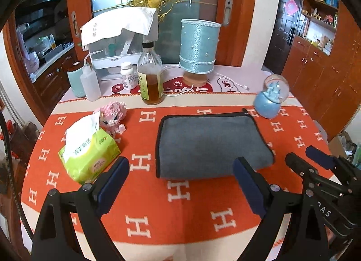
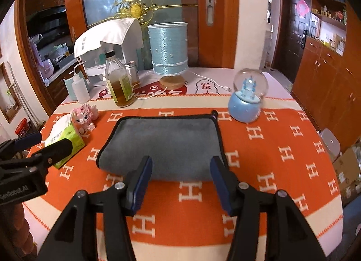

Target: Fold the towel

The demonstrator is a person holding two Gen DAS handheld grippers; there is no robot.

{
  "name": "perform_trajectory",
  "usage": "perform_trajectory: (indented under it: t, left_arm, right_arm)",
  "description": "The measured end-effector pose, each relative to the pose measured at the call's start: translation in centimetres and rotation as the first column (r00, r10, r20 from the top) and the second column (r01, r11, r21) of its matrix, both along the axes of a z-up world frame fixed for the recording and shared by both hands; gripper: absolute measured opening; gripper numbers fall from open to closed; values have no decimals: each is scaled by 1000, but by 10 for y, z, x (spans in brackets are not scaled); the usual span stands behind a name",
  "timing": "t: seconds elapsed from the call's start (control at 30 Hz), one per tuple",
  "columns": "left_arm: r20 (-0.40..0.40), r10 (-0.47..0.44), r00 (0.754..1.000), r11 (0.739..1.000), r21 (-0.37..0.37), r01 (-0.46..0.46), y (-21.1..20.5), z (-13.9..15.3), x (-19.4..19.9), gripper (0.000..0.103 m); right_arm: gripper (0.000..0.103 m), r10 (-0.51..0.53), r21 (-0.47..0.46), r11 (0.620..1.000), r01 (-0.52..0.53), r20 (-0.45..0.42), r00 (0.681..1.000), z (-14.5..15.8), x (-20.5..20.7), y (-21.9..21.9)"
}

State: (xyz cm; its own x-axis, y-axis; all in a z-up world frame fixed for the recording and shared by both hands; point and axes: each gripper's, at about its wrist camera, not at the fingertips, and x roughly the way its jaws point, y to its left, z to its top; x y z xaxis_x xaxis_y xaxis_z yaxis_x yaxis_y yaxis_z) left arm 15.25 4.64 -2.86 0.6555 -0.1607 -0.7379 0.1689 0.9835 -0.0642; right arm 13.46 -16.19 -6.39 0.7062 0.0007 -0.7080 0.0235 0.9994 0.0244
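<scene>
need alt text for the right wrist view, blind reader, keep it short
A folded grey towel lies flat on an orange H-patterned tablecloth, just beyond the open, empty right claw. The left claw shows at the left edge beside a green tissue pack; a blue snow globe stands behind the towel's right corner.

Left gripper (image 1: 181,179): black plastic frame, angular arms with triangular cut-outs, silver screws at pivots, two flat fingers (image 1: 114,177) faced with dark blue ribbed pads. White lettering on side of body, partly legible.

Right gripper (image 2: 180,178): same build; black frame, silver screws, blue-padded fingers (image 2: 141,180). White letters "AS" legible on body side, seen from left wrist view.
</scene>
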Motion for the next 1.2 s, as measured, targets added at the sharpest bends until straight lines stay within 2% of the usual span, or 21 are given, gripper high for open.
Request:
perform_trajectory:
  t: [0.33, 0.43, 0.73, 0.87, 1.0, 1.2]
  left_arm:
    - [39, 7, 999, 1000, -23, -7, -2, 37, -71, 93]
    - [34, 11, 999, 1000, -19, -11, 0, 40, -86, 93]
    - [22, 28, 999, 1000, 1, -28, -2, 48, -118, 93]
    - [57, 37, 998, 999, 10, -37, -8, 57, -135, 93]
    - [75, 55, 996, 998, 7, -56, -11, 61, -148, 98]
    - [66, 95, 993, 995, 16, -96, -14, 57, -168, 100]
  right_arm:
    - [54, 40, 41, 998, -40, 7, 999, 31, -49, -7]
    - [59, 53, 42, 998, -53, 7, 999, 38, -64, -9]
    - [59, 53, 96, 994, -50, -23, 998, 45, -94, -24]
    - [59, 60, 80, 995, -59, -7, 998, 48, -110, -25]
    - [59, 84, 62, 994, -85, 9, 996, 50, -123, -21]
    - [59, 113, 42, 993, -114, 22, 993, 47, -136, -10]
